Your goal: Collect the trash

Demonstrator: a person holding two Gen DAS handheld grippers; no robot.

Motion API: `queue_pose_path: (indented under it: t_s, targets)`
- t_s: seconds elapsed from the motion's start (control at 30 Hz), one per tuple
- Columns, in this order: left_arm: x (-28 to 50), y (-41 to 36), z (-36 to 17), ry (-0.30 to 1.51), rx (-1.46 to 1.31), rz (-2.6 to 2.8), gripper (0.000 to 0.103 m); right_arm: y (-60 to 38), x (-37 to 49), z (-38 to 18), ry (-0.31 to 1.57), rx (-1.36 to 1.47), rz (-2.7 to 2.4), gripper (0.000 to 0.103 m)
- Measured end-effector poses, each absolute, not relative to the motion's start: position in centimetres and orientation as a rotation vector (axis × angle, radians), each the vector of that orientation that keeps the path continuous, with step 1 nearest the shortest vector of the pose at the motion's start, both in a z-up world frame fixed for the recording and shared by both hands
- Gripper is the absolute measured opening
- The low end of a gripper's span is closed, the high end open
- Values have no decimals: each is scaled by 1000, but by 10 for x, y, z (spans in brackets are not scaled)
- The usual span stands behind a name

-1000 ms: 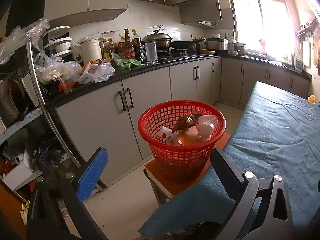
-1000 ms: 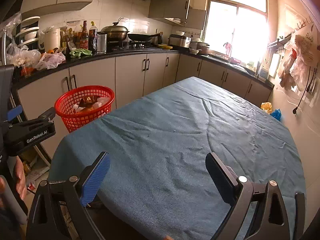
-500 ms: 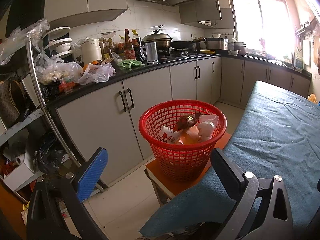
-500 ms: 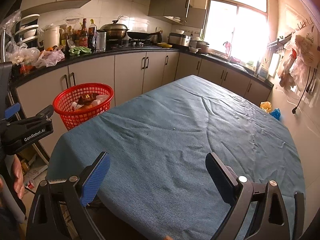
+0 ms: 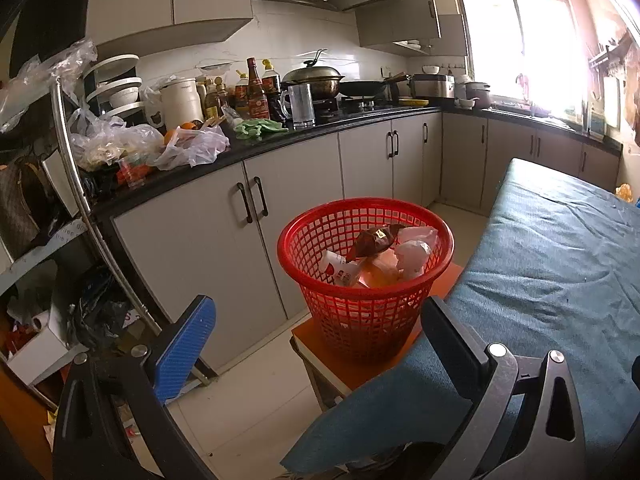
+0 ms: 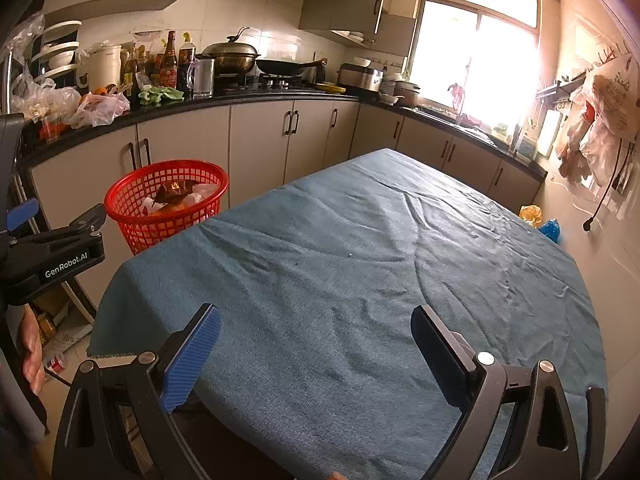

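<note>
A red mesh basket [image 5: 366,220] stands on an orange stool [image 5: 442,280] beside the table. It holds a brown wrapper [image 5: 374,240], a white cup [image 5: 340,270] and crumpled white wrappers [image 5: 414,254]. The basket also shows in the right wrist view [image 6: 166,202]. My left gripper [image 5: 316,332] is open and empty, held in front of and above the basket. My right gripper [image 6: 316,344] is open and empty above the near end of the blue-covered table [image 6: 360,264]. The left gripper's body [image 6: 52,256] shows at the left of the right wrist view.
A black counter [image 5: 280,140] with grey cabinets runs behind the basket, crowded with bottles, plastic bags, a kettle and pots. A metal rack [image 5: 80,200] with clutter stands at the left. Bags [image 6: 600,108] hang on the right wall. Small bags [image 6: 538,220] lie on the floor far right.
The left view has hardly shifted. The right gripper has drifted slightly, so the basket sits a little lower and nearer in its view. Both stay open and empty.
</note>
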State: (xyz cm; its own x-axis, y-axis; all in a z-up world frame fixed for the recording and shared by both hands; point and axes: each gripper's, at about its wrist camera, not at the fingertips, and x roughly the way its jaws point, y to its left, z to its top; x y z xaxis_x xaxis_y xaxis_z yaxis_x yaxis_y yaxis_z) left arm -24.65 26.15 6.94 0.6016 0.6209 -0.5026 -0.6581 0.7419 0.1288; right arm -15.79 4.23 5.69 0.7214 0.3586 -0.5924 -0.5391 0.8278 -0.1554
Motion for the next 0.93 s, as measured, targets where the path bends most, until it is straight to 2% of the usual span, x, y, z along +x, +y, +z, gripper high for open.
queue_pose_path:
  t_s: [0.73,0.93]
  targets:
    - [-243,258,64,560,-40,734,102,42,-155,53,592,-327,505,98]
    - [-227,246,69,588,-56,616,102,18,-130,52,636,-239,464,98]
